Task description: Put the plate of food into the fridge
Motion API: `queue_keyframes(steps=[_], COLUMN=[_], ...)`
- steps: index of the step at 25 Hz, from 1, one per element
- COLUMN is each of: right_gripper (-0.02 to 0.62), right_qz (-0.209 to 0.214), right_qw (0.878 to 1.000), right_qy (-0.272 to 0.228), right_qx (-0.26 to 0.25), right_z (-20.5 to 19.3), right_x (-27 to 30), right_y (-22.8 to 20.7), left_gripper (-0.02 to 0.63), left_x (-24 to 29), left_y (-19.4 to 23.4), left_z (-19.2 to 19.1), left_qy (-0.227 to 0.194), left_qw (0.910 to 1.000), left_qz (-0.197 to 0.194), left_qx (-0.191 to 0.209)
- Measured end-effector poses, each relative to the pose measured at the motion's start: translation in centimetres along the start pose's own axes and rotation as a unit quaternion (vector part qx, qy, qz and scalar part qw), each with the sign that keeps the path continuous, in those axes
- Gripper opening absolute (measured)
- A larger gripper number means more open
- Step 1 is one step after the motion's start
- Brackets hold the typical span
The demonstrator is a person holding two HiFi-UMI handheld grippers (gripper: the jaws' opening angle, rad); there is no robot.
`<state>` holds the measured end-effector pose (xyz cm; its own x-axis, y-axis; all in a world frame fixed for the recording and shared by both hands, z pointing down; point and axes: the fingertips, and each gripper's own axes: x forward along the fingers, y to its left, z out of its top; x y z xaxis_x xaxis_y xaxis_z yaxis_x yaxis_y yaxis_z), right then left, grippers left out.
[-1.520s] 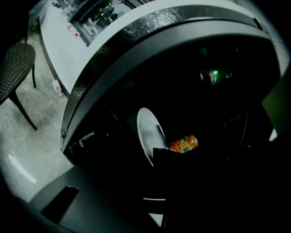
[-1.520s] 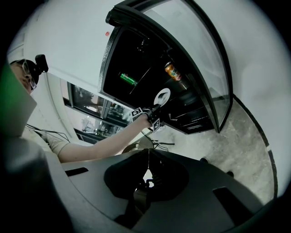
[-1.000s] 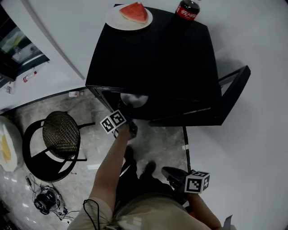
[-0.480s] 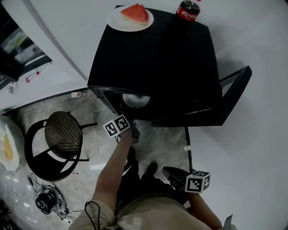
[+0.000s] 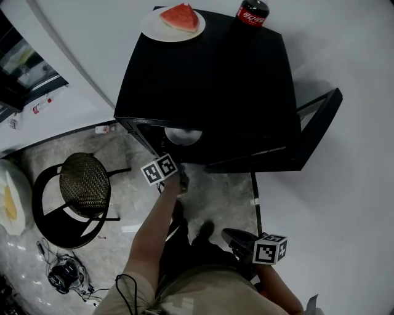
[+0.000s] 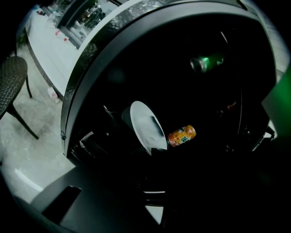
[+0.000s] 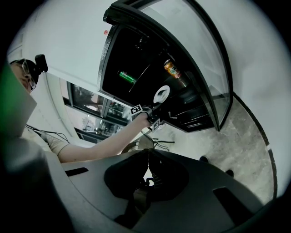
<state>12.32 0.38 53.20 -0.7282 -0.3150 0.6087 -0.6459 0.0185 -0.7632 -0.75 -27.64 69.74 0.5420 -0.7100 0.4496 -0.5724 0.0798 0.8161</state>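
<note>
A black fridge [image 5: 209, 80] stands with its door [image 5: 317, 123] swung open to the right. A white plate [image 5: 183, 135] [image 6: 143, 123] [image 7: 161, 94] rests on a shelf just inside the opening. My left gripper [image 5: 180, 183] [image 6: 153, 157] reaches into that opening with its tips at the plate's near rim. Its jaws are closing, and they are too dark to show whether the pads touch the plate. On the fridge top sit another white plate [image 5: 154, 27] with a watermelon slice [image 5: 181, 15] and a cola bottle [image 5: 251, 12]. My right gripper [image 5: 229, 235] [image 7: 148, 152] hangs low by the person's waist, shut and empty.
An orange can [image 6: 182, 135] lies beside the plate inside the fridge, and a green can [image 6: 207, 62] sits higher up. A wicker chair [image 5: 83, 184] stands left of the fridge. Cables [image 5: 61, 277] lie on the marble floor. The person's feet are in front of the fridge.
The left gripper has drawn back slightly from the fridge opening, while the white plate stays on the shelf. The right gripper has not moved.
</note>
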Motion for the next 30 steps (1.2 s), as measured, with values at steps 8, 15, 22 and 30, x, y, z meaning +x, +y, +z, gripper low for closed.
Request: queue_keyframes(steps=[8,15,22,30], right_gripper=[0.023,0.023,0.022,0.023], right_qz=[-0.003,-0.004,-0.010,-0.012], right_qw=[1.000,1.000,1.000,1.000], right_qy=[0.000,0.002,-0.002,-0.004], right_qx=[0.003,0.001,0.007,0.006], right_z=[-0.1,-0.3,-0.5,-0.3], right_x=[-0.2,0.0,-0.1,-0.2], right_y=[-0.2,0.0,-0.3,-0.2], left_gripper=[0.046,0.044,0.032,0.032], left_x=[0.6,0.8,1.3,1.5], left_y=[0.0,0.0,-0.3,-0.9], left_z=[1.0,1.3,1.9,2.5], left_qy=[-0.003,-0.009,-0.019,-0.028], left_qw=[0.9999,0.9999,0.9997,0.9993], left_qz=[-0.004,-0.011,-0.017,-0.024], left_qx=[0.010,0.006,-0.001,0.003])
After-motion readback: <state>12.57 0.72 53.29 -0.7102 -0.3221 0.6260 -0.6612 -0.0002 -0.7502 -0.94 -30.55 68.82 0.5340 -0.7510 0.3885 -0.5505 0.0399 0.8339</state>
